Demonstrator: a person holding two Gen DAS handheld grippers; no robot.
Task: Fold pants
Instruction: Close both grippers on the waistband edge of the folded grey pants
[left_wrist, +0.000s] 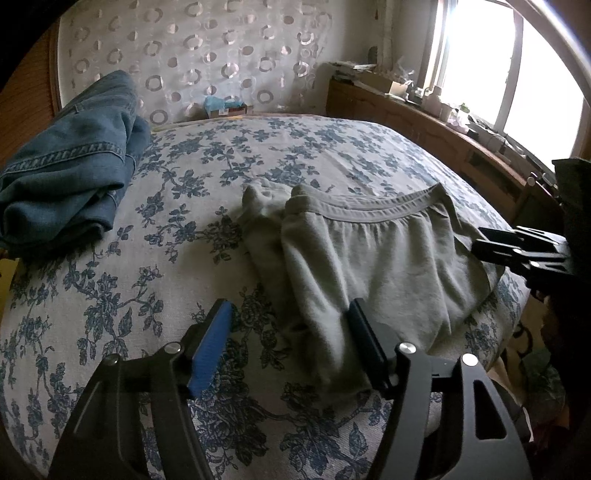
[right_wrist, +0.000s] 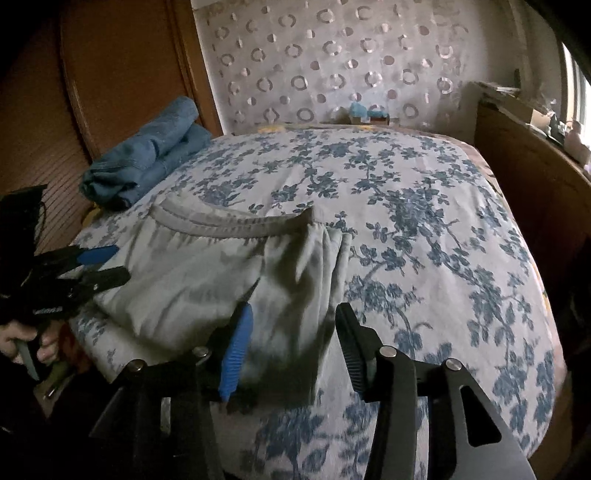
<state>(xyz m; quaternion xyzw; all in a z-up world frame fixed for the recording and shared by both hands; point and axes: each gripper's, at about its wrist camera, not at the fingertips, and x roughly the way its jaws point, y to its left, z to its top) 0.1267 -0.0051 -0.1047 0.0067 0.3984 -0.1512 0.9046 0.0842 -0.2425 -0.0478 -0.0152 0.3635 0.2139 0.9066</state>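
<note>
Grey-green pants (left_wrist: 369, 251) lie folded on the floral bedspread (left_wrist: 110, 295), elastic waistband (left_wrist: 373, 214) toward the headboard. My left gripper (left_wrist: 288, 332) is open and empty, hovering at the pants' near left edge. In the right wrist view the same pants (right_wrist: 207, 273) lie ahead with the waistband (right_wrist: 236, 221) at the far side. My right gripper (right_wrist: 291, 332) is open and empty over the pants' near right corner. Each gripper shows in the other's view: the right one (left_wrist: 517, 251) at the pants' right edge, the left one (right_wrist: 96, 266) at their left edge.
Folded blue jeans (left_wrist: 66, 173) sit at the bed's far left, also seen in the right wrist view (right_wrist: 147, 151). A patterned headboard (left_wrist: 207, 55) stands behind. A wooden cabinet (left_wrist: 424, 122) with clutter runs along the window on the right. A small box (left_wrist: 225, 107) sits by the headboard.
</note>
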